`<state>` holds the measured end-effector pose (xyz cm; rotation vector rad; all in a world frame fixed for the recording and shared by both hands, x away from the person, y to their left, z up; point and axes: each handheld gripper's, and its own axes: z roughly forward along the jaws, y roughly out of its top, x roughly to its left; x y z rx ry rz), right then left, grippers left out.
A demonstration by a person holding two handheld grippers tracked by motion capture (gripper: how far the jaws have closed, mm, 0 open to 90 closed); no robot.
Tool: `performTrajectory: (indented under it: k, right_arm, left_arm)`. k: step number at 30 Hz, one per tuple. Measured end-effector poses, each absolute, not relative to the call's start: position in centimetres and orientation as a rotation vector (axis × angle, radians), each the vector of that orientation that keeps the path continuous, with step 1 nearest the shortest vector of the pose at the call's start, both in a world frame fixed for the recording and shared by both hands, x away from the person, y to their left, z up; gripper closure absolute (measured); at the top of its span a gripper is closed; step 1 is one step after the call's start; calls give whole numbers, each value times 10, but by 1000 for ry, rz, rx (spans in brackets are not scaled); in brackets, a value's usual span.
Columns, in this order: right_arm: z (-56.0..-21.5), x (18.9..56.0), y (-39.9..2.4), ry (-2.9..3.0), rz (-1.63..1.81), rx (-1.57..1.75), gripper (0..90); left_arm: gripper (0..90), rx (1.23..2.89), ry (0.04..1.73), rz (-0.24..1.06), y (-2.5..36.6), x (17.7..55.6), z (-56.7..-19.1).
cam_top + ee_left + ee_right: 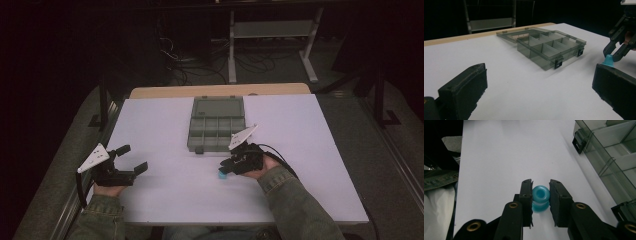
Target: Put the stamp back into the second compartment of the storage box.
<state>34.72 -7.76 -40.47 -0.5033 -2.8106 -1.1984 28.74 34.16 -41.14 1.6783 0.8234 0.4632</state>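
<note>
A small blue spool-shaped piece (540, 198) stands on the white table, and my right gripper (540, 195) is shut on it, both pads pressed to its sides. In the high view the blue piece (222, 174) sits just left of the right gripper (228, 169), in front of the box. From the left gripper view the same blue piece (609, 60) shows pinched at far right. My left gripper (134, 157) rests at the table's left, jaws wide apart and nothing between them. A grey clear compartment box (217, 126) lies open at the table's middle.
The box's lid (218, 107) lies flat behind its compartments, and its latches (558, 64) face the near side. The white table top (165, 130) reaches to a wooden edge (220, 90) at the back. A metal rack (272, 30) and cables stand on the floor beyond.
</note>
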Motion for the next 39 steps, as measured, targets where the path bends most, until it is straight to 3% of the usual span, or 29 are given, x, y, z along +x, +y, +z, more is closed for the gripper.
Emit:
performTrajectory:
  k: [39]
  right_arm:
    - [-372,371,-81,-2775,-1284,-574,722]
  left_arm:
    - [0,1669,824,456,341,287,-411]
